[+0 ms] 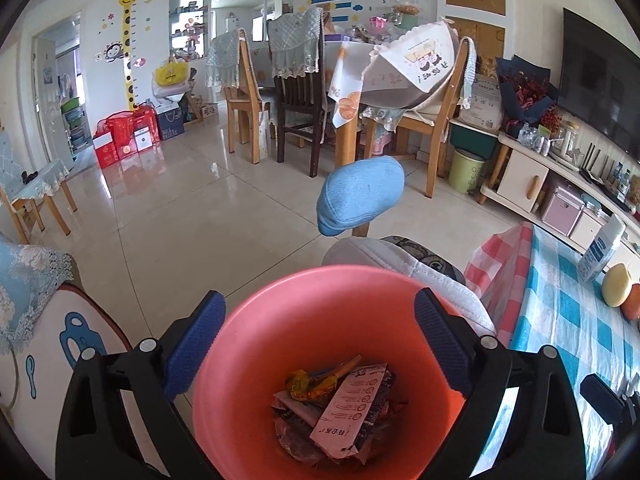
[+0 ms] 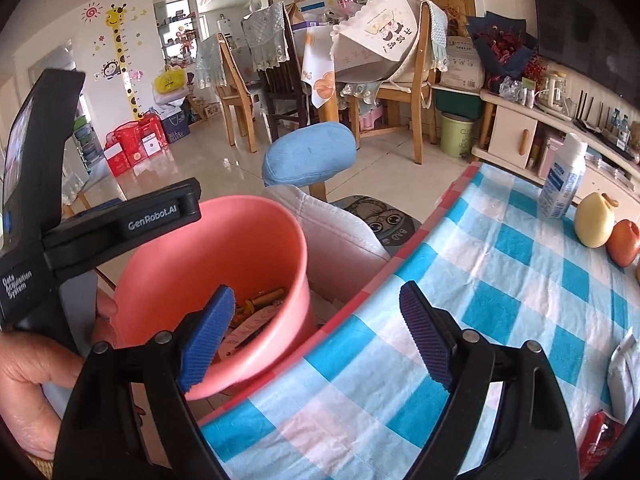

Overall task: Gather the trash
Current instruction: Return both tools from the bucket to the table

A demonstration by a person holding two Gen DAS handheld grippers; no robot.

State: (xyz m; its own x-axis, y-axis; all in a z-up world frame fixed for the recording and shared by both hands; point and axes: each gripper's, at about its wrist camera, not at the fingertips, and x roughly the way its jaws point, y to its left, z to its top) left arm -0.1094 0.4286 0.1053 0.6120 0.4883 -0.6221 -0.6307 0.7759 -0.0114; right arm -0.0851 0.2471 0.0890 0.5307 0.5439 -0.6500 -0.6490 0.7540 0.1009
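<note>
Trash sits at the bottom of the pink bin (image 1: pixel 320 320) — crumpled wrappers (image 1: pixel 336 404), a flattened printed carton and a yellowish packet piled loosely together. We see straight down into it from the left wrist view, where the left gripper (image 1: pixel 320 344) hangs over the mouth with its blue pads (image 1: pixel 196 344) spread wide on either side of the rim, gripping nothing. That spread, directly above the pile, reads to us as a drop just made into the bin.

From the right wrist view, the bin stands on the floor just beside the edge of the table (image 2: pixel 500 280) with the blue-and-white checked cloth, close enough that litter needs only a short carry from tabletop to bin. The right gripper (image 2: pixel 316 336) is likewise released and empty, its pads well apart, one over the bin's rim and the other over the cloth. A hand (image 2: pixel 36 384) at the lower left holds the other tool's black body.

We judge more collecting remains: a red packet (image 2: pixel 604 440) lies at the cloth's near right corner, with a white wrapper (image 2: pixel 624 364) just beyond it. The white bottle (image 2: pixel 564 176), the pale fruit (image 2: pixel 596 220) and the orange one beside it look like keepers, standing farther back.
</note>
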